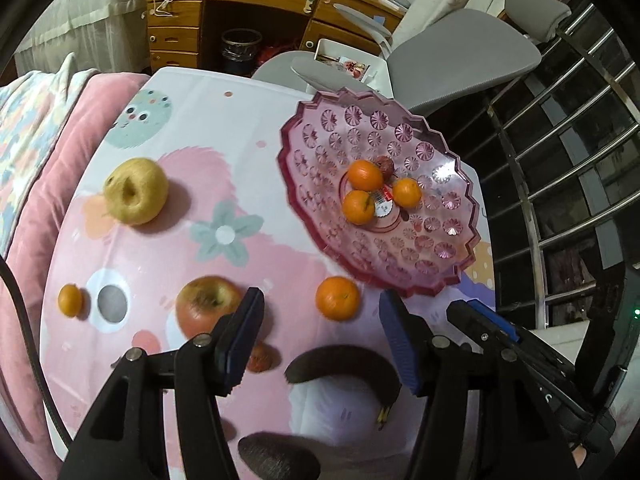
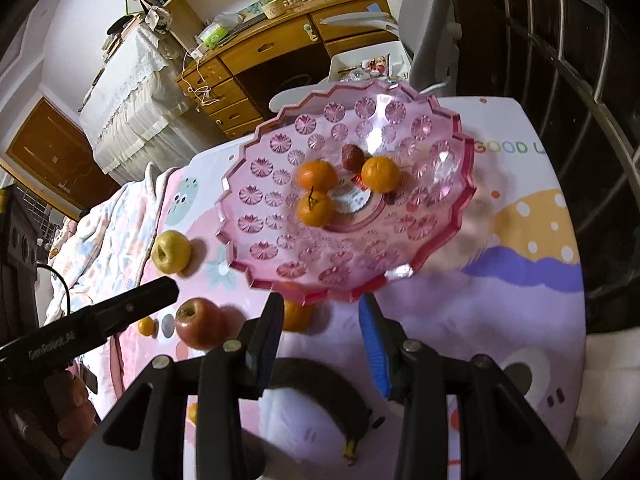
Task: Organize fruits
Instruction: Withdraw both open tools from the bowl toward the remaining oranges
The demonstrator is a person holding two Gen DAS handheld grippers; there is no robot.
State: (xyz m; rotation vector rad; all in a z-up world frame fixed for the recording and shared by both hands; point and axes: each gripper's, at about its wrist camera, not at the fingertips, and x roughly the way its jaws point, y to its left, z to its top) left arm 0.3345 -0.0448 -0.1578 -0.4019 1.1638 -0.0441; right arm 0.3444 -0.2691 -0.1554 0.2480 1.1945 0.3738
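Observation:
A pink glass fruit dish [image 1: 440,256] [image 2: 280,152] stands at the table's far right and holds three tangerines [image 1: 364,175] [image 2: 317,176] and a small dark red fruit [image 2: 352,157]. On the cloth lie a yellow pear [image 1: 136,191] [image 2: 171,251], a red apple [image 1: 206,307] [image 2: 200,323], a loose tangerine [image 1: 338,298] [image 2: 296,316], a tiny tangerine [image 1: 70,300] [image 2: 146,326] and a blackened banana [image 1: 348,364] [image 2: 320,384]. My left gripper [image 1: 322,340] is open and empty above the banana. My right gripper [image 2: 320,332] is open and empty just in front of the dish.
A small reddish fruit [image 1: 262,358] lies by the left finger. A pink quilt [image 1: 44,184] borders the table on the left. A grey chair [image 1: 460,56] and a wooden desk [image 1: 248,4] stand behind. Metal railings [image 1: 568,160] run along the right.

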